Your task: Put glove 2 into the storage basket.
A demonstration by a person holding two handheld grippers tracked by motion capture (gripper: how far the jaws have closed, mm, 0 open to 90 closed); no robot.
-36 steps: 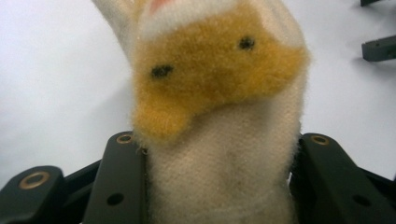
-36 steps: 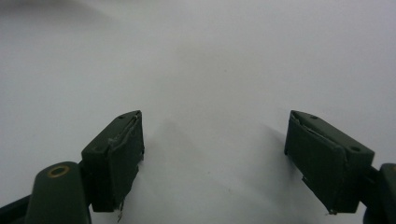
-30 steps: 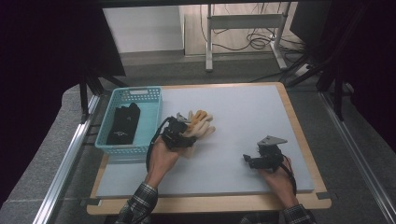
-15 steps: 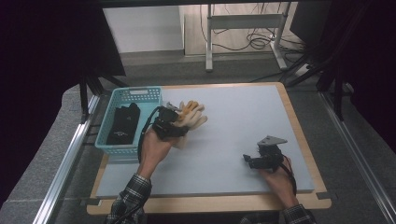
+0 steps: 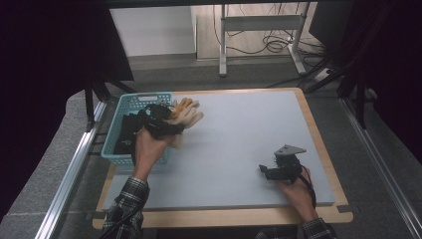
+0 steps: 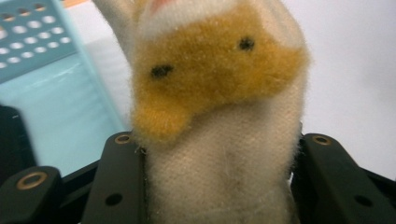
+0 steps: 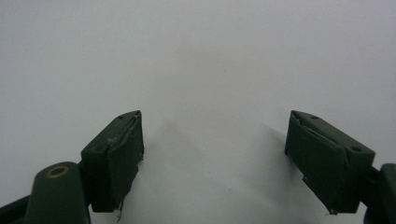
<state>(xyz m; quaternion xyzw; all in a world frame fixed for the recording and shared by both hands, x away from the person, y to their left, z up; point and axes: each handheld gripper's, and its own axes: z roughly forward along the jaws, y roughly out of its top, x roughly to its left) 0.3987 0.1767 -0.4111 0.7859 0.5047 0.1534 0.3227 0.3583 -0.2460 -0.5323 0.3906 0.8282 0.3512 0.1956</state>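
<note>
A plush toy [image 6: 219, 116] is clamped by the left gripper [image 5: 161, 124] at the basket [image 5: 117, 149] rim, apparently for depositing; the right gripper [image 5: 278, 172] is rested on the table [image 5: 239, 144], jaws apart, empty.

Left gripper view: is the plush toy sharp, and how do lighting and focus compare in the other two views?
Left gripper view: plush toy soft, too close; basket blurred. Right gripper view: evenly lit, soft shadows under the right tool on the table. High view: surroundings dark, table bright, detail small.
</note>
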